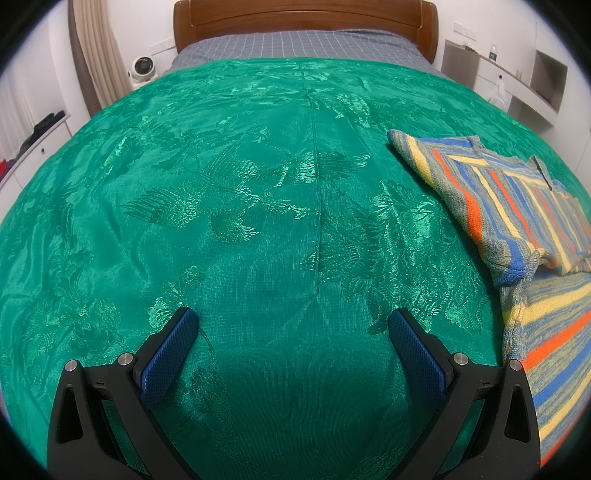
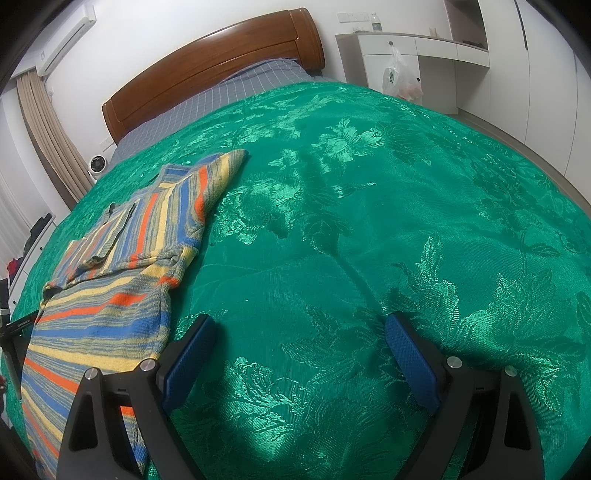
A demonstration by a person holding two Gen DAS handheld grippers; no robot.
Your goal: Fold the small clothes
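Both my left tongs [image 1: 293, 321] and right tongs [image 2: 301, 326] gape empty over the green bedspread [image 1: 240, 184]; striped knit sweater [image 2: 122, 266], lower left of the right view, looks soft, floppy, light, so pinch its hem corners.

Bedspread [image 1: 258, 192] covered the bed, headboard [image 1: 306, 22] at its far end. Sweater [image 2: 122, 266] lay on the bedspread, between the two grippers: right of the left gripper [image 1: 293, 325], left of the right gripper [image 2: 299, 328]. Fan [image 1: 142, 70] stood left of the bed.
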